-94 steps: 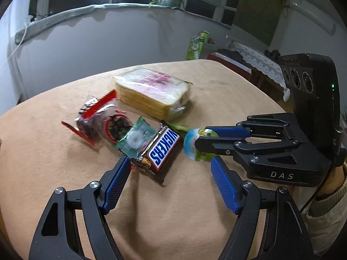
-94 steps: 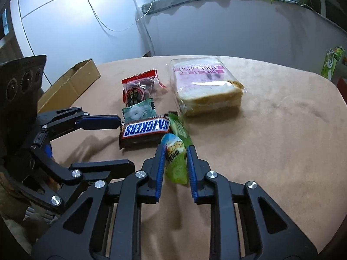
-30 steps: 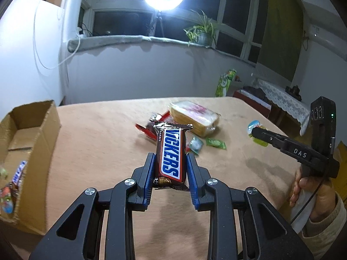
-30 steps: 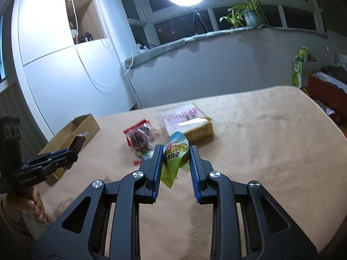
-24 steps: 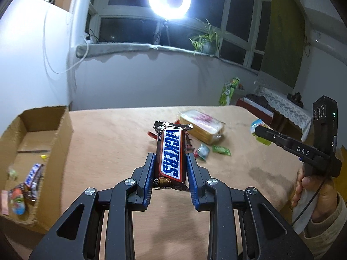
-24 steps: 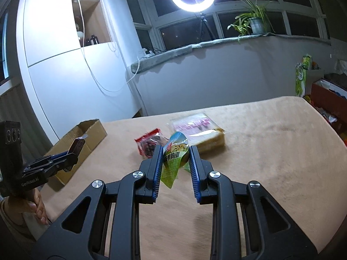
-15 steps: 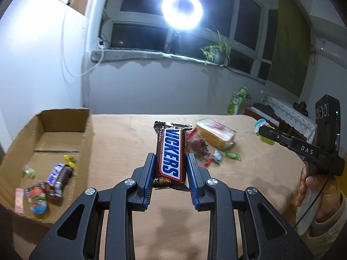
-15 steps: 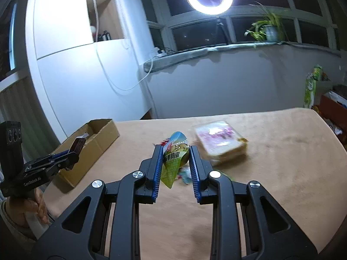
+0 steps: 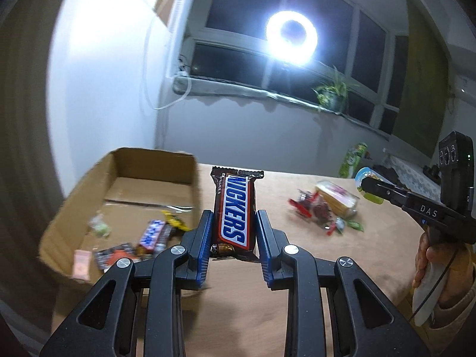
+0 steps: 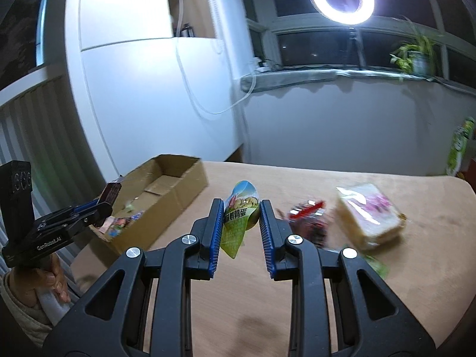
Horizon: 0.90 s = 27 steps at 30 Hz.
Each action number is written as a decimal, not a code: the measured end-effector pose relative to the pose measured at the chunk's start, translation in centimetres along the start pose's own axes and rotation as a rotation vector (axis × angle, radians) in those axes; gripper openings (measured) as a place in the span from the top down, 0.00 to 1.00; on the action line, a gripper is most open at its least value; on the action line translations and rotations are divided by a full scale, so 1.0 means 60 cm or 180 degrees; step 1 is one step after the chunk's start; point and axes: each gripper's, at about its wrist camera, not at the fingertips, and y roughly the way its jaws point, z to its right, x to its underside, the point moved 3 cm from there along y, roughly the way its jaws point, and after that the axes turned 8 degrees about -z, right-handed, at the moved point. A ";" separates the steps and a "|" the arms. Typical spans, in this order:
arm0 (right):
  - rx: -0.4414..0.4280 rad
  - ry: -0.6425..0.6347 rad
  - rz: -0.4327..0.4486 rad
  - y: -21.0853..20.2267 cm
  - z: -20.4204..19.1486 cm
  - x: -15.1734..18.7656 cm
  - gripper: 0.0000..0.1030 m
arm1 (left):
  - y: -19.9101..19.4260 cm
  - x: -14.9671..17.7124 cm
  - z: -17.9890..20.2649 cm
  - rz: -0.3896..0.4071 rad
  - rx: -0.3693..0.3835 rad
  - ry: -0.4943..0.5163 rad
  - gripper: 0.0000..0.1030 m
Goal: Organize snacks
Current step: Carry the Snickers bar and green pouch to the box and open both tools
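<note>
Left tongs: clamped on my Snickers bar, beside the cardboard box.
Right tongs: clamped on the green pouch, above the table.
Handling: bar light, firm; pouch slippery, grip mid-body.

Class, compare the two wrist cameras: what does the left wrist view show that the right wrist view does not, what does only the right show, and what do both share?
Only the left wrist view shows the Snickers bar's label, clamped upright in the left gripper.

Only the right wrist view shows the printed face of the green pouch pinched in the right gripper.

Both show the cardboard box holding snacks, the bread pack and the ring light.
</note>
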 end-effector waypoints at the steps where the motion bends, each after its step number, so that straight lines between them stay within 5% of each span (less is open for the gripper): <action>1: -0.0036 -0.0026 -0.0008 0.007 -0.011 -0.003 0.75 | -0.004 0.001 -0.010 0.0009 -0.0028 -0.0025 0.74; 17: -0.0745 -0.0621 -0.0156 0.165 -0.233 -0.062 0.75 | -0.005 0.013 -0.153 -0.0054 -0.0429 -0.0430 0.74; 20: -0.0876 -0.0791 -0.0410 0.213 -0.270 -0.060 0.72 | 0.015 0.018 -0.162 -0.0179 -0.0422 -0.0470 0.74; 22: -0.0769 -0.0877 -0.0458 0.227 -0.278 -0.049 0.55 | 0.020 0.025 -0.165 -0.0215 -0.0483 -0.0485 0.67; 24: -0.0707 -0.0858 -0.0378 0.220 -0.271 -0.035 0.42 | 0.013 0.028 -0.166 -0.0166 -0.0497 -0.0511 0.46; 27: -0.0651 -0.0738 -0.0354 0.204 -0.248 -0.013 0.41 | -0.001 0.028 -0.167 -0.0059 -0.0634 -0.0555 0.30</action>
